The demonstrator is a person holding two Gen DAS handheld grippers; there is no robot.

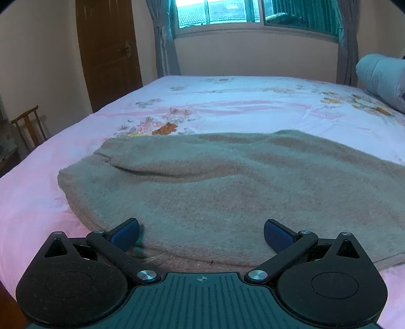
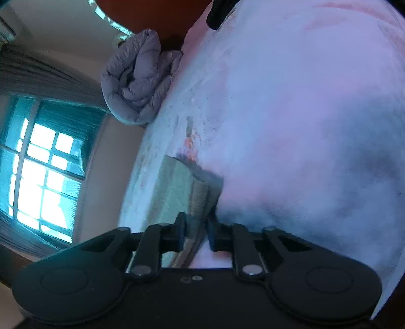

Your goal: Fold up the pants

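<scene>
Between right gripper [image 2: 196,234] pads, pants [image 2: 200,202] edge

Grey-beige pants [image 1: 227,182] of plain fuzzy cloth, no pattern, lying ahead of the left gripper [image 1: 201,234], whose body is black with blue pads [image 1: 276,235]. Beneath them, a bed sheet [image 1: 227,101] of pale pink and white, printed with pink bands and orange and pink flowers. Beyond the tongs: brown wooden door [image 1: 108,50], grey curtains [image 1: 164,45], cream walls, teal-tinted window [image 1: 227,12]. To the right, a rolled lavender-grey quilt [image 2: 136,83]. Right gripper [image 2: 196,234] black, its jaws pressed on a beige fold.
</scene>
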